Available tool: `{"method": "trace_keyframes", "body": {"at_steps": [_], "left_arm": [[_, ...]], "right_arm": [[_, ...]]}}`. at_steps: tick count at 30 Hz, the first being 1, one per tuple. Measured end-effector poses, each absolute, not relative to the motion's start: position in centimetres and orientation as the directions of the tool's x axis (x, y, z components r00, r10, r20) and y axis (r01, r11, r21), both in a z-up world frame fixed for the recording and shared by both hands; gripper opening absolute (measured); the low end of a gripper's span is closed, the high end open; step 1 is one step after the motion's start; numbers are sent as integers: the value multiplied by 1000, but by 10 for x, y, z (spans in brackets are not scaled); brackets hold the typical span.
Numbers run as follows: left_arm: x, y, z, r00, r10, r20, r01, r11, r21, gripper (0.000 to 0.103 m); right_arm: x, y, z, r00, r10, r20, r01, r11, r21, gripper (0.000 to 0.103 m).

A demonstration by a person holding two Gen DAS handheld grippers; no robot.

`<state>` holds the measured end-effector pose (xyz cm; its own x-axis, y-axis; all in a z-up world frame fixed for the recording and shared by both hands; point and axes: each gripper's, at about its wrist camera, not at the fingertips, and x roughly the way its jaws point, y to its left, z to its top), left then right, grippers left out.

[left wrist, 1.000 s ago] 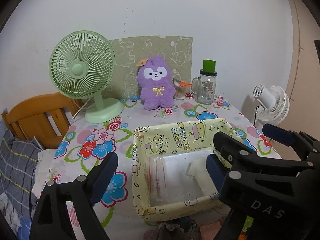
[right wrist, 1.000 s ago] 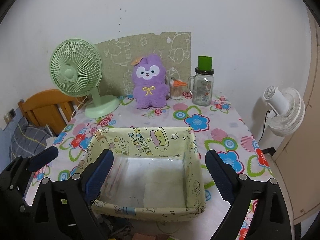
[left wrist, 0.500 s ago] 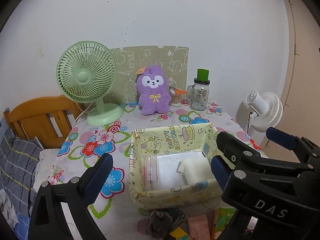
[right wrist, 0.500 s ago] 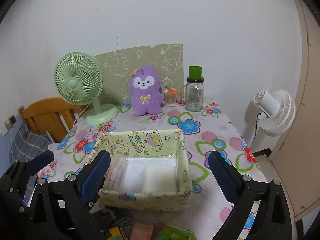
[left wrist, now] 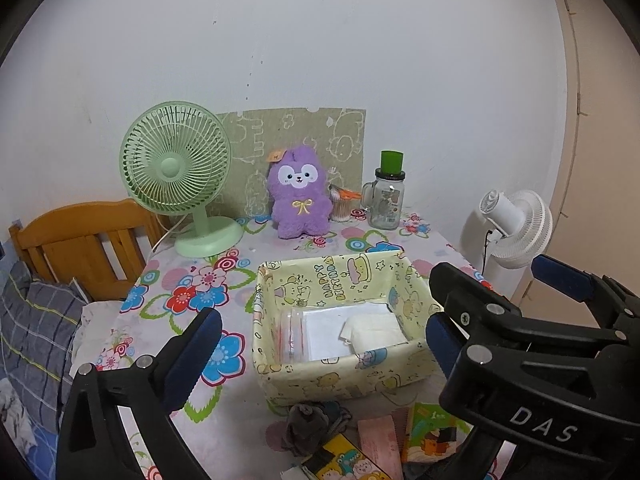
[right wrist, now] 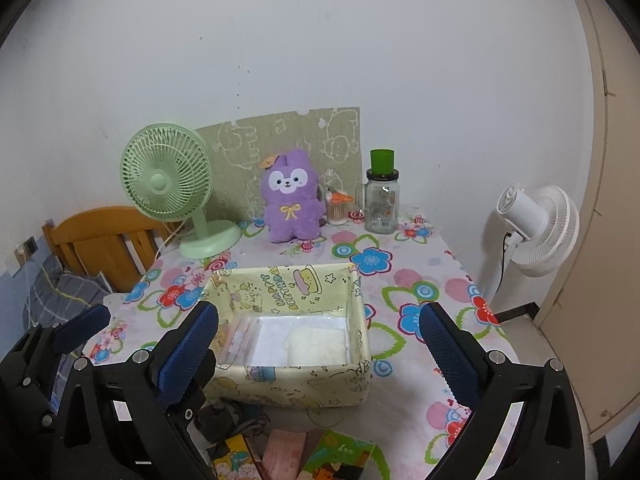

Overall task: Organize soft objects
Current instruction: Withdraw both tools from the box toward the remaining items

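Note:
A yellow fabric basket (left wrist: 332,376) (right wrist: 296,388) stands on the flowered table. Inside lie a folded cream cloth (left wrist: 376,330) (right wrist: 316,344) and a clear plastic bag (left wrist: 296,336). A grey sock (left wrist: 308,426) (right wrist: 224,416) and small coloured packets (left wrist: 380,444) (right wrist: 336,456) lie in front of the basket. My left gripper (left wrist: 316,340) is open and empty, held above and in front of the basket. My right gripper (right wrist: 318,336) is open and empty, just right of it. A purple plush toy (left wrist: 299,196) (right wrist: 291,196) sits at the table's back.
A green desk fan (left wrist: 180,176) stands back left, a glass jar with green lid (left wrist: 387,196) and a cup of cotton swabs (right wrist: 337,208) back right. A white floor fan (right wrist: 536,228) stands right of the table. A wooden chair (left wrist: 84,240) and bedding are left.
Both grippers have pulled back and up from the basket. The cream cloth now lies inside it, and the sock and packets in front have come into view.

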<state>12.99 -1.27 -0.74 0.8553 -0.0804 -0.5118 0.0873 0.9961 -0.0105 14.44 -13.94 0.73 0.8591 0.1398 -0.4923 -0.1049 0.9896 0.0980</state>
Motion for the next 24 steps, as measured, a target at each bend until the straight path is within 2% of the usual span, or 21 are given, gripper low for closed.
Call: {"method": "trace_keyframes", "body": {"at_steps": [24], "left_arm": [[81, -19, 2, 875, -79, -477, 84, 996, -12, 103]], "right_arm": [[95, -146, 19, 882, 124, -455, -101, 992, 76, 103]]}}
